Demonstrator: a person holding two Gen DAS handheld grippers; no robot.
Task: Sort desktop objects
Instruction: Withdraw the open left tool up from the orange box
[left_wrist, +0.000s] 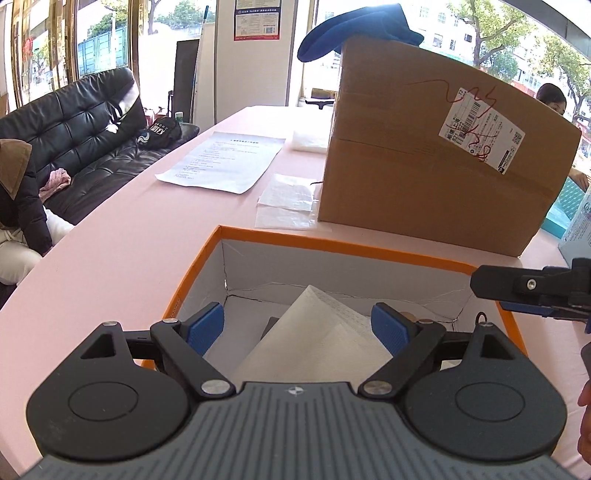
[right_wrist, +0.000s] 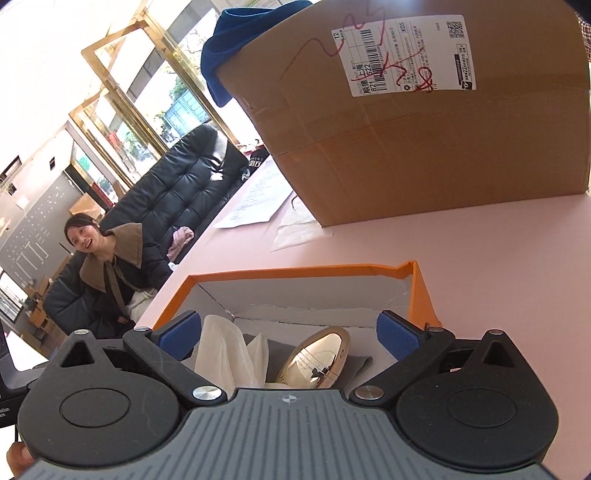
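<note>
Orange-rimmed and white inside, the open box (left_wrist: 369, 247) sits at the near edge of the pink table (left_wrist: 122, 251), and both grippers hang over it. From the left wrist view, only a white tissue (left_wrist: 317, 339) shows in the box, lying across the floor with a dark item half hidden under its left edge. The right wrist view shows more: the tissue (right_wrist: 221, 350) stands crumpled at the left, and just right of it a shiny gold oval object (right_wrist: 321, 362) rests on a grey cloth (right_wrist: 358, 363) on the box floor. The left wrist view alone catches the other tool from outside, its black tip reaching in over the box's right wall.

The left gripper (left_wrist: 297, 326) points down into the box with its blue-padded jaws spread wide and nothing between them. The right gripper (right_wrist: 287, 334) is tilted over the same box, jaws likewise wide apart and holding nothing.

Farther back on the table lie a printed sheet (left_wrist: 225, 162) at the left, clear plastic bags (left_wrist: 288, 205) in the middle, and a large cardboard box (left_wrist: 443, 147) at the right with a blue cloth (left_wrist: 354, 33) on top. Beyond the table's left edge a black leather sofa (left_wrist: 81, 129) stands before tall windows, and a person (right_wrist: 110, 269) in a dark coat sits on it.
</note>
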